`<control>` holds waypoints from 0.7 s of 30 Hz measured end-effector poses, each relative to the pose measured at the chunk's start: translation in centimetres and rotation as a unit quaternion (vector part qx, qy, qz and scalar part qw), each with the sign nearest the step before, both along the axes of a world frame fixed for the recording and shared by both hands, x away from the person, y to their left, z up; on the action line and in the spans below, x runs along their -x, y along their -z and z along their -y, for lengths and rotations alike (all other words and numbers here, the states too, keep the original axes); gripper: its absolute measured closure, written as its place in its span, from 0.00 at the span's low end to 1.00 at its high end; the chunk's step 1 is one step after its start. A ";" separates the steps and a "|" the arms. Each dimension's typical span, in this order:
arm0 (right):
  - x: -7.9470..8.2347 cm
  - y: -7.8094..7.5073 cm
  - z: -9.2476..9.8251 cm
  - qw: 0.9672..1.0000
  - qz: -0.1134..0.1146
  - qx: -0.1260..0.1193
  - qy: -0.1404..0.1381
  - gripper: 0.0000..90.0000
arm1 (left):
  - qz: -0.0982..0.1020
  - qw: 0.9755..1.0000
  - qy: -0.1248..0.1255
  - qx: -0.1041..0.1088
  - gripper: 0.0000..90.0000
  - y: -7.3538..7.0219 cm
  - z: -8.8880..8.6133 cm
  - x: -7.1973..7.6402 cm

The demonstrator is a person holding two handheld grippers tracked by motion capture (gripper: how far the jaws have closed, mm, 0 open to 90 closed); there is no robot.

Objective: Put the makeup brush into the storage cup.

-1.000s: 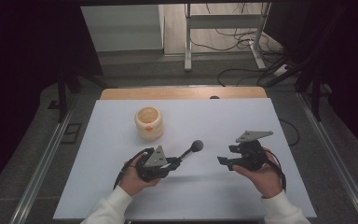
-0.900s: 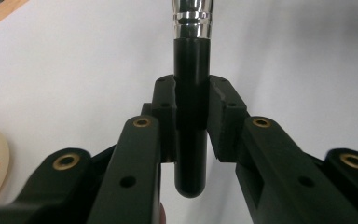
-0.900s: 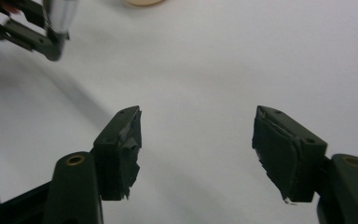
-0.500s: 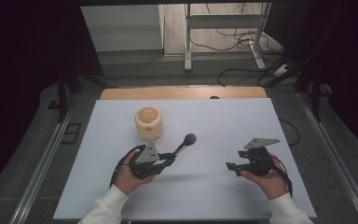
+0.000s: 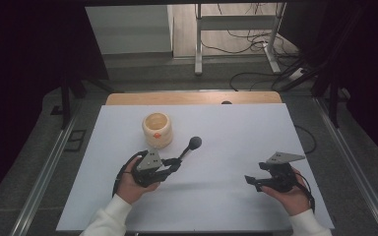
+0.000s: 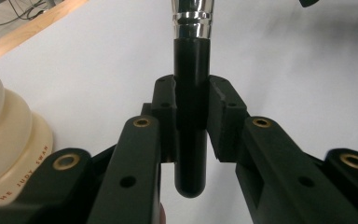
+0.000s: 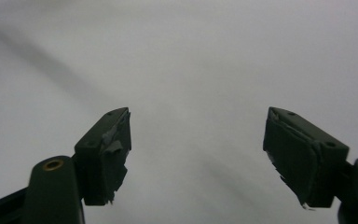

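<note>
Clamping the black microphone [image 5: 191,146] by the lower handle with the left gripper [image 5: 174,164], probably so the round head stays free and clear of the white table [image 5: 236,123]. Head aimed toward 1 o'clock from the hand, shaft tilted up off the surface. Held just beside the cream pot [image 5: 157,130], which stands at 11 o'clock from that gripper, perhaps as the place meant for the microphone; only a guess.

Right gripper [image 5: 250,181] parked well apart at about 4 o'clock from the left one, low over the bare table, released and grasping nothing. Jaws just been opening, with nothing between them; likely readied to lend a hand, or simply kept out of the way.

From the high view: the whole layout, both hands and the round head.

From the left gripper view: both jaws pressed flat against the handle [image 6: 191,116], rounded butt poking out below, a silver ring [image 6: 192,21] higher up, and lettering round the pot's foot [image 6: 14,154] at 8 o'clock.

From the right gripper view: worn, taped pads [image 7: 116,140] spread wide over blank table.
</note>
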State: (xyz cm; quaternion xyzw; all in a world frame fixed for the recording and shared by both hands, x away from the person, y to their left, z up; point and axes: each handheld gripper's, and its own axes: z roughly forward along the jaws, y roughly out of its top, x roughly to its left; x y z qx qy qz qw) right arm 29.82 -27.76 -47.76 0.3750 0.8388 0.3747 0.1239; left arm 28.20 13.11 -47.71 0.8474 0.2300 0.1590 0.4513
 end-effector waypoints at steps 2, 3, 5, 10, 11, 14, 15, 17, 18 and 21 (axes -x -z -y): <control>0.1 0.4 0.5 1.000 -0.002 -0.002 0.006 0.26 | 0.000 1.000 -0.001 -0.002 0.83 0.0 0.0 0.0; 0.1 0.5 0.6 1.000 -0.002 -0.002 0.005 0.25 | -0.001 1.000 -0.001 -0.001 0.83 0.0 0.0 0.0; 0.1 0.6 0.6 1.000 -0.002 -0.003 0.006 0.25 | 0.000 1.000 -0.002 -0.001 0.83 0.0 0.0 0.0; 0.3 0.8 0.7 1.000 0.003 -0.001 0.000 0.24 | 0.000 1.000 -0.005 0.002 0.83 -0.1 -0.1 0.0; 0.3 0.8 0.7 1.000 0.004 -0.001 0.000 0.24 | 0.001 1.000 -0.006 0.002 0.83 -0.1 -0.2 0.0; 0.4 0.8 0.7 1.000 0.005 0.000 0.000 0.23 | 0.002 1.000 -0.009 0.003 0.83 -0.1 -0.2 0.0; 0.4 0.8 0.7 1.000 0.005 0.000 0.000 0.23 | 0.002 1.000 -0.009 0.003 0.83 -0.1 -0.2 0.0; 0.3 0.9 0.7 1.000 0.005 0.002 0.001 0.23 | 0.001 1.000 -0.010 0.005 0.83 -0.1 -0.3 0.0; 0.3 0.9 0.7 1.000 0.005 0.002 0.001 0.23 | 0.001 1.000 -0.010 0.005 0.83 -0.1 -0.3 0.0; 0.2 0.9 0.8 1.000 0.007 0.002 0.004 0.22 | 0.001 1.000 -0.010 0.006 0.83 -0.2 -0.4 0.0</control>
